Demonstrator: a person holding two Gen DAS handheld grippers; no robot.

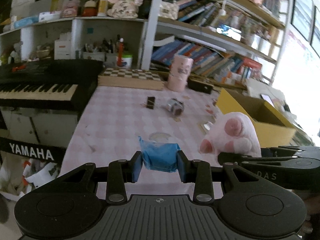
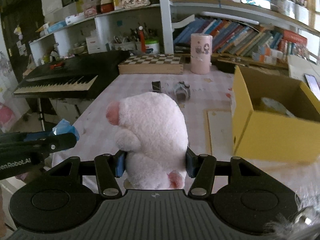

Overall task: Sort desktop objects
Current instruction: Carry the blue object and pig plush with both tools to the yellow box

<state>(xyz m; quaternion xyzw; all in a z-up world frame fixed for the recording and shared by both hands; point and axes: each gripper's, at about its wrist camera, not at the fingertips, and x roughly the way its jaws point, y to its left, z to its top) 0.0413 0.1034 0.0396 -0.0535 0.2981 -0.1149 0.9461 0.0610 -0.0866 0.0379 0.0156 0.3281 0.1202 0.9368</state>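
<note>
My left gripper [image 1: 160, 165] is shut on a small blue packet [image 1: 160, 157], held above the pink checked tablecloth [image 1: 116, 128]. My right gripper [image 2: 155, 165] is shut on a pink plush paw toy [image 2: 152, 132], lifted over the table; that plush toy [image 1: 232, 138] also shows at the right of the left wrist view, with the right gripper's black fingers [image 1: 260, 158] beneath it. The blue packet [image 2: 66, 129] and the left gripper's body appear at the left of the right wrist view. A yellow cardboard box [image 2: 266, 132] stands open on the right with something pale inside.
A small black item [image 2: 156, 85] and a little grey tipped-over object [image 2: 182, 92] lie mid-table. A pink roll [image 2: 200, 53] and a chessboard box [image 2: 152, 64] stand at the back. A Yamaha keyboard [image 2: 60, 80] sits left, and bookshelves [image 2: 250, 36] rise behind.
</note>
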